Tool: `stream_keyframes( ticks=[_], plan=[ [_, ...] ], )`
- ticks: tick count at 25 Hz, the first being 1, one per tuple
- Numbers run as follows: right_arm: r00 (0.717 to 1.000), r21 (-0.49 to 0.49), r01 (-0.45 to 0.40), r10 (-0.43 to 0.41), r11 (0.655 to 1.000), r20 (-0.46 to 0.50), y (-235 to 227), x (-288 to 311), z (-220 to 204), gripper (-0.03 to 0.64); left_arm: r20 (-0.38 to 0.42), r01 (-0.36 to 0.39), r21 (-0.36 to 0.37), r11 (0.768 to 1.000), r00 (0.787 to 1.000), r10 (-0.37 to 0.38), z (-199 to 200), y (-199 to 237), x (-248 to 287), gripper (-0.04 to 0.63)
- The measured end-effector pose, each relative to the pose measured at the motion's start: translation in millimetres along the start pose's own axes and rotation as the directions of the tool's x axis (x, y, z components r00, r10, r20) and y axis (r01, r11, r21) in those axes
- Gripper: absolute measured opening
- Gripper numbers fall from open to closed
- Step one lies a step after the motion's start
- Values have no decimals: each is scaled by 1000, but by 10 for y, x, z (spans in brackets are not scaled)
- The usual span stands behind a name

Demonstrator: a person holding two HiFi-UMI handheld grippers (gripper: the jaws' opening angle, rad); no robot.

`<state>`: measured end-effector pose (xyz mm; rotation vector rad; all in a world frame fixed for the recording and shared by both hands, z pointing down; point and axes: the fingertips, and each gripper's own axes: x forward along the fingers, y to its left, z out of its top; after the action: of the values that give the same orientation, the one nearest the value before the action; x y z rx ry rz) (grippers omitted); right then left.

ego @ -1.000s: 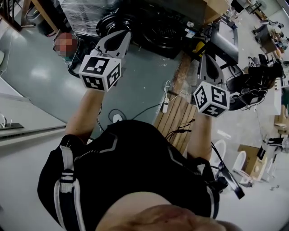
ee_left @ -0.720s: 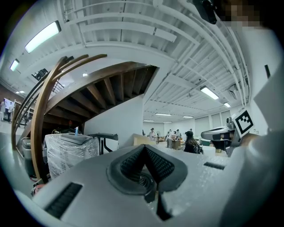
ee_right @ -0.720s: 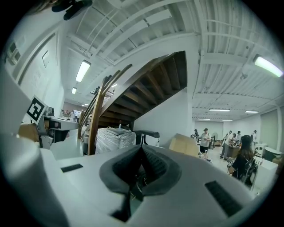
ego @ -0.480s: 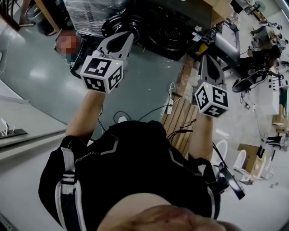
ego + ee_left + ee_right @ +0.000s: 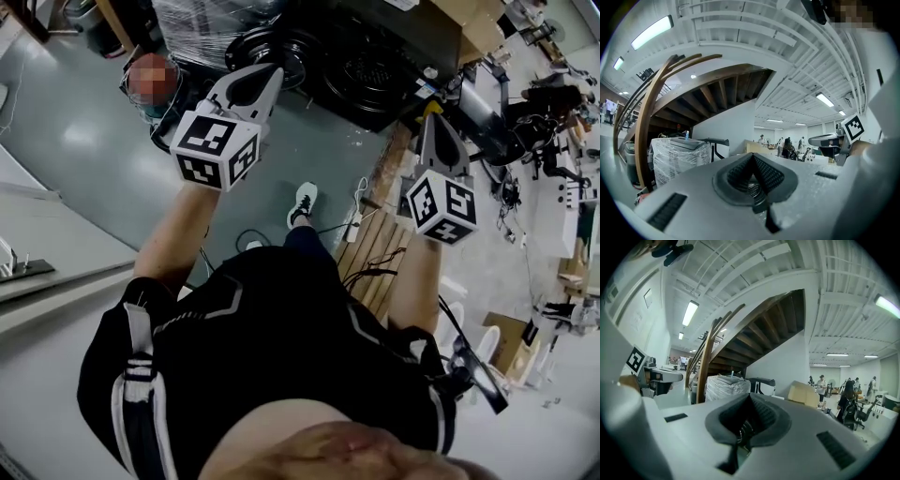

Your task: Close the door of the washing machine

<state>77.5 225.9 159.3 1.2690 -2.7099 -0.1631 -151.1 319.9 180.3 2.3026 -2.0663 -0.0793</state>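
Observation:
The dark washing machine (image 5: 375, 56) stands at the top centre of the head view, its drum opening (image 5: 375, 80) showing. Its round door (image 5: 262, 47) hangs open to the left. My left gripper (image 5: 262, 77) is held out level in front of the door, shut and empty. My right gripper (image 5: 437, 120) points past the machine's right side, likewise shut with nothing in it. Both are short of the machine and touch nothing. In the left gripper view the jaws (image 5: 753, 156) meet at the tip; in the right gripper view the jaws (image 5: 749, 397) are together too.
A plastic-wrapped appliance (image 5: 202, 23) stands left of the machine, cardboard boxes (image 5: 473, 23) to its right. A wooden pallet (image 5: 370, 248) with a power strip (image 5: 354, 220) and cables lies under my right arm. Another person (image 5: 150, 84) is at left. A wooden staircase (image 5: 754, 333) rises behind.
I have walked toward the machine: it and the floor have slid down the head view, both grippers went forward with me, and my shoe has come into view.

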Motion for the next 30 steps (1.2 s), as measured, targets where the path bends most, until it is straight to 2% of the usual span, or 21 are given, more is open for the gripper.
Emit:
stream_keyframes(
  ticks=[8, 15, 23, 30],
  plan=[
    [999, 6, -43, 43, 999, 29, -147, 682, -10, 5, -19, -35, 62, 997, 999, 36, 12, 289, 489, 3],
    [997, 6, -78, 78, 997, 15, -515, 1377, -112, 5, -48, -55, 66, 996, 997, 58, -44, 510, 1282, 3],
    [992, 21, -121, 122, 992, -20, -1023, 2182, -280, 5, -112, -33, 136, 990, 993, 48, -164, 621, 2180, 3],
    [988, 28, -152, 153, 988, -33, -1373, 2726, -347, 5, -149, -50, 123, 991, 986, 68, -241, 856, 2769, 3]
  ],
)
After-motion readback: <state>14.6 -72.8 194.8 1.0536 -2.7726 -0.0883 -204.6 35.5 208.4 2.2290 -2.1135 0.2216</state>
